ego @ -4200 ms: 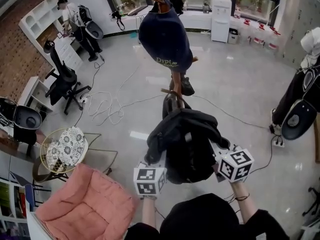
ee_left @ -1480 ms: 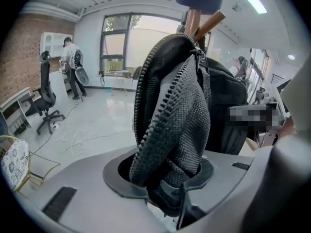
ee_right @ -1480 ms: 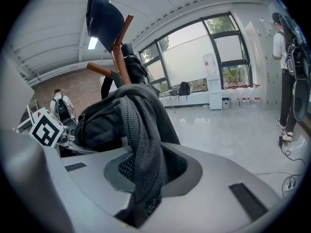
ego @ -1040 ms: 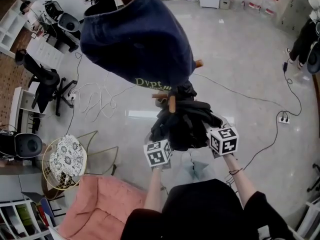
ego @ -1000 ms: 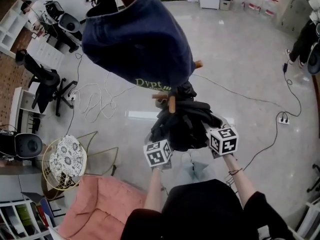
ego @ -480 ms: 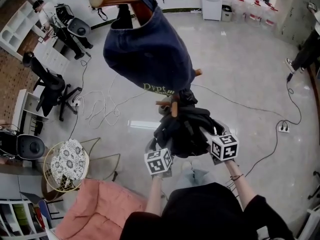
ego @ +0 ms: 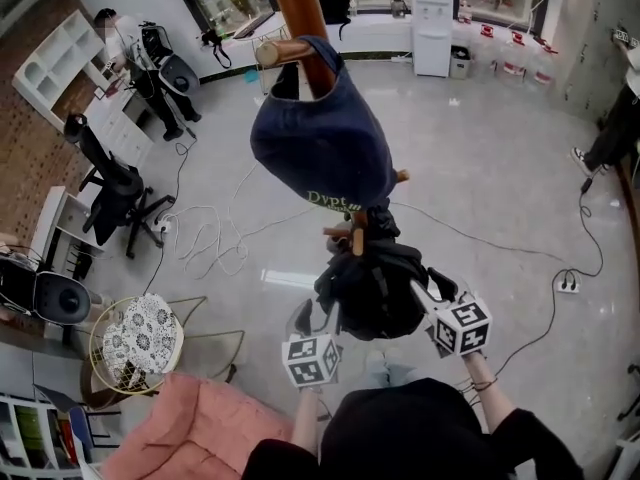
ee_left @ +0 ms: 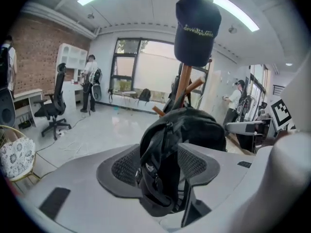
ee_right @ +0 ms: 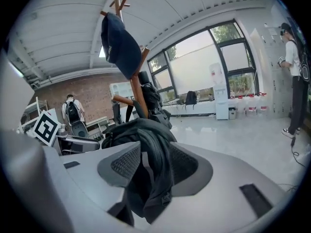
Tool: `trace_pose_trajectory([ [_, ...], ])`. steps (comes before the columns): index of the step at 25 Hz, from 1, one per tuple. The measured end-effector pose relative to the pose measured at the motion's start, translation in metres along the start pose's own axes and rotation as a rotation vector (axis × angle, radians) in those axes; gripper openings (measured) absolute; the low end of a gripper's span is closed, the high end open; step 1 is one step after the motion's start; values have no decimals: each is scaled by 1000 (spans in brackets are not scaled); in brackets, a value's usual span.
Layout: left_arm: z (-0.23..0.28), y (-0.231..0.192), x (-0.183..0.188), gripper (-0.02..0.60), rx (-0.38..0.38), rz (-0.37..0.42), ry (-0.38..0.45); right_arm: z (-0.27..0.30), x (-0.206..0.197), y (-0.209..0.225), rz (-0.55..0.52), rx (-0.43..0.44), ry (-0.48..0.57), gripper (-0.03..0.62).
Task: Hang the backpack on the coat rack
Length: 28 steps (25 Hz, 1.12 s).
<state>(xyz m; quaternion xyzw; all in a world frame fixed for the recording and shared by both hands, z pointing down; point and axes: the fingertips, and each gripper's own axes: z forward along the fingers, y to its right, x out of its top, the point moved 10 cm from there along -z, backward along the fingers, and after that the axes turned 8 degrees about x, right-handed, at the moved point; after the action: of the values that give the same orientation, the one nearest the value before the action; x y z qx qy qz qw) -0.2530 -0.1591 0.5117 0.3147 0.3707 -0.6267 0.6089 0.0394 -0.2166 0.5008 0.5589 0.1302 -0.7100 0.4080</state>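
One glossy grey floor (ego: 480, 148) spreads under everything, and the wooden coat rack (ego: 298, 8) is the largest item on it; its pole leaves the top edge of the head view. Next in size we find the black backpack (ego: 375, 288). It hangs low against the pole, directly in front of the person, with its top at a short lower peg (ego: 355, 240). Above it, a navy cap (ego: 322, 148) with pale lettering sits over an upper peg (ego: 285, 50). We then note the left claw (ee_left: 159, 165) at the backpack's left side. Its jaws are released and closing, with a black strap and zippered fabric of the backpack between the pads. We note the right claw (ee_right: 154, 166) at the backpack's right side in like condition: jaws released and closing, with a dark fold of the backpack hanging between the pads. Both claws point toward the pole.
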Motion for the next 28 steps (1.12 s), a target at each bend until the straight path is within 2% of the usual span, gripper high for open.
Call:
trace_pose_trajectory([
  [2, -10, 0, 12, 190, 16, 23, 43, -5, 9, -6, -13, 2, 26, 150],
  [4, -16, 1, 21, 78, 38, 37, 74, -9, 17, -10, -23, 2, 48, 107],
  [5, -19, 1, 25, 52, 41, 39, 86, -11, 20, -11, -26, 2, 56, 95],
  [12, -46, 3, 53, 18, 4, 61, 179, -28, 54, -20, -71, 40, 144, 28],
  [20, -80, -5, 76, 15, -16, 89, 279, -47, 87, -33, -103, 62, 243, 14],
  [28, -83, -18, 92, 15, 9, 102, 347, -51, 104, -35, -136, 57, 305, 14],
])
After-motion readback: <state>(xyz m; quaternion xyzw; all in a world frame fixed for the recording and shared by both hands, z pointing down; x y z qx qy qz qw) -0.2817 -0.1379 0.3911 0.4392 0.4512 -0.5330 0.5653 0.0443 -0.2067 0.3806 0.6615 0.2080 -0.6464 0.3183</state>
